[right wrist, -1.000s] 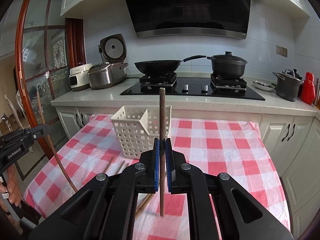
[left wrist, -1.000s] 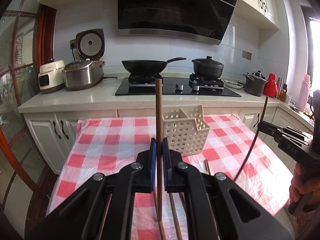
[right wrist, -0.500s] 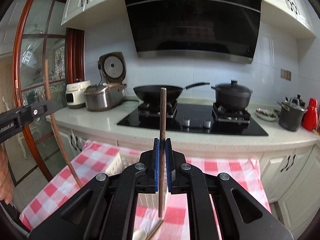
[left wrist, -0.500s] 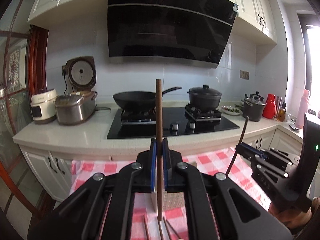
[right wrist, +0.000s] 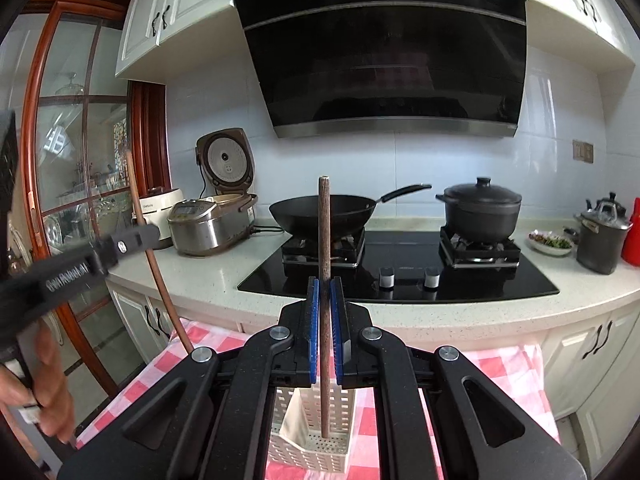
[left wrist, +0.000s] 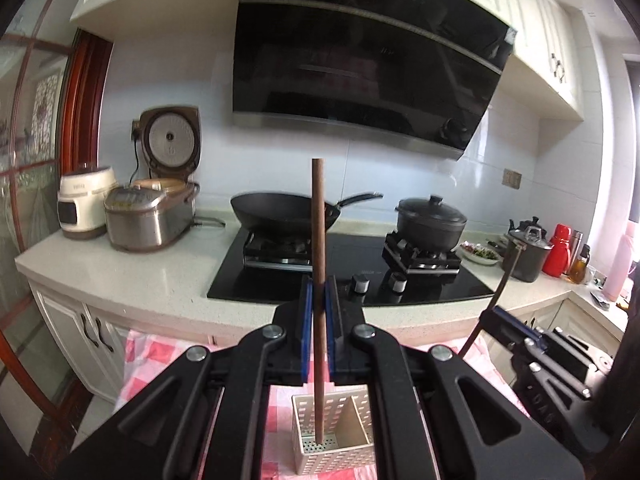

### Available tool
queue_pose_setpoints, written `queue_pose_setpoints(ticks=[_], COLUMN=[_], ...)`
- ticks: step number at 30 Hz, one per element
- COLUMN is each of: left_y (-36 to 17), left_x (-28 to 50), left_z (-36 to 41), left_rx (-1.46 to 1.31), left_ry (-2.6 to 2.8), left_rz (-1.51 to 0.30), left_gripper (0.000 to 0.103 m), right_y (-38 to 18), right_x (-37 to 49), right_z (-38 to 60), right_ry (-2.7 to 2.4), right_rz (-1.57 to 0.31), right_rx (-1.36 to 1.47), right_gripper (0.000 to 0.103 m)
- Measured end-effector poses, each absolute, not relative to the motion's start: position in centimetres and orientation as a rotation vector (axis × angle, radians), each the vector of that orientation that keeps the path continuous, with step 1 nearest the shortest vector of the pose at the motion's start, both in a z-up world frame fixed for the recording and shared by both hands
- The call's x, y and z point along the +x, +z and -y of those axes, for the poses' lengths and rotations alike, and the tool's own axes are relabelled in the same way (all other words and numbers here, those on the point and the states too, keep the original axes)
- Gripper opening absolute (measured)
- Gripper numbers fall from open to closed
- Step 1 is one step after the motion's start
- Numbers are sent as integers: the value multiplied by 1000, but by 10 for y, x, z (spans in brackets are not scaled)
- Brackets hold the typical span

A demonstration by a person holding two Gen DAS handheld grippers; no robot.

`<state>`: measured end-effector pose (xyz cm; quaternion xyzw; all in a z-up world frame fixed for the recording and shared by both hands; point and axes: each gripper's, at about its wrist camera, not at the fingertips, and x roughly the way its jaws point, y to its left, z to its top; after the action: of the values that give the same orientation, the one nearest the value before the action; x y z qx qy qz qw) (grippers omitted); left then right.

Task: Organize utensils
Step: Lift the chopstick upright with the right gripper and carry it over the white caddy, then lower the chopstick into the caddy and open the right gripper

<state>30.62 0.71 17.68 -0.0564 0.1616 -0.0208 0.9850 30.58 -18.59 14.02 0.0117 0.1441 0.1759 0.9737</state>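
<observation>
In the lower centre of the left wrist view we see our left gripper [left wrist: 318,312] with its blue-padded fingers [left wrist: 306,320] pinching a brown chopstick [left wrist: 319,280], whose long axis runs straight up and down the frame, top end toward the range hood [left wrist: 360,60] and bottom end inside the white perforated basket [left wrist: 334,436] near the bottom edge. That basket is split by a slanted divider, and the stick's tip sits in the left compartment over the holed floor. At the right of this frame the other gripper [left wrist: 500,320] grips a second chopstick [left wrist: 506,276] that leans up and to the right. In the right wrist view our right gripper [right wrist: 326,320] likewise clamps this dark chopstick [right wrist: 325,280] upright at frame centre, its lower tip down in the basket [right wrist: 312,440], which stands on the red-checked surface [right wrist: 500,364]. Farther back, along the middle of the frame, a wok [right wrist: 324,212] and a lidded pot [right wrist: 480,208] rest on the stove.
</observation>
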Motion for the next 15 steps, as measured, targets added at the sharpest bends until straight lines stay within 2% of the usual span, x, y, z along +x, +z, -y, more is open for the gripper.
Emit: queue_pose_setpoints(ticks=[11,13,14,15], left_y=[72,60,57,55], left_x=[359,359,358,357], left_z=[-17,-20,-22,-23], left_rx=[-158,-167,-168,-173], left_ry=[-44,-41,-38,-30], left_rz=[-548,-560,-562,-558], left_gripper=[6,8,14,23], right_y=[69,63,60,59], right_x=[357,359,359,358], right_z=[184,187,187,189], right_ry=[389,369,368,369], right_rz=[-523,-534,-537,-537], right_rx=[60,57,58,64], right_gripper=[10,15,18,27])
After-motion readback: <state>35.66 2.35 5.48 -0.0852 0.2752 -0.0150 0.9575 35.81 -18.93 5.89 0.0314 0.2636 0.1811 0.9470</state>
